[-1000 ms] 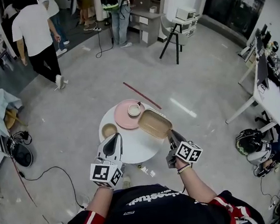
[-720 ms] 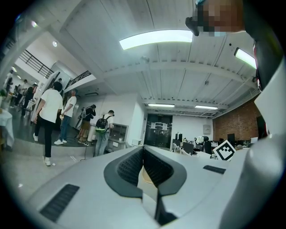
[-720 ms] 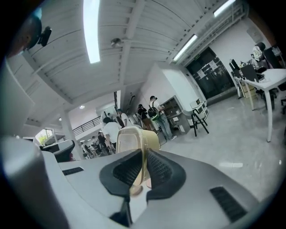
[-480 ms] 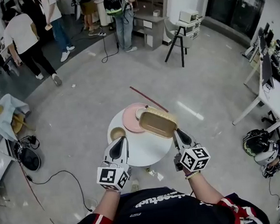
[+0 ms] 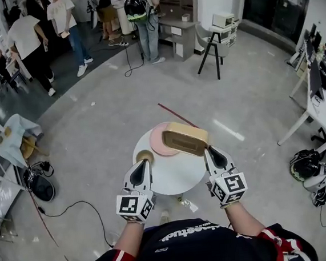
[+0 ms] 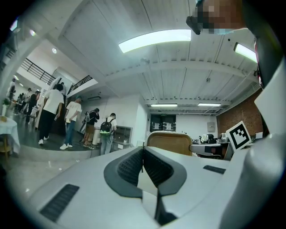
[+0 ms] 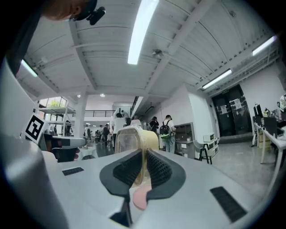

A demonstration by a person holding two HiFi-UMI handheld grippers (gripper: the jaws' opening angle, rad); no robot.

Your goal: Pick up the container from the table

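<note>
- Since the earlier frames, the right gripper (image 5: 209, 150) has risen and rolled, and it has carried the beige rectangular container (image 5: 185, 138) up off the round white table (image 5: 173, 176). The container lay low at the table's right edge a second ago.
- We see the container turned on its side, with one long wall facing up toward the head camera. It is clear of the tabletop, above the table's far right part.
- In the right gripper view, the jaws stand a narrow way apart and clamp the thin rim wall of the container (image 7: 132, 139), one ribbed pad on each side of it. The rest of the container projects beyond the fingertips.
- The left gripper (image 5: 141, 164) has shifted only slightly. It sits over the near left edge of the table and points away from the person.
- In the left gripper view, its jaws are pressed fully together with nothing between them. The container shows beyond their tips, well apart from them.
- We note a flat round pink plate (image 5: 156, 140) on the far side of the table, partly covered by the raised container.
- A small round tan bowl (image 5: 144, 156) rests on the table's left part, just ahead of the left gripper.
- A thin red stick (image 5: 173, 113) lies on the grey floor beyond the table.
- Several people (image 5: 33, 36) stand at the far left of the room.
</note>
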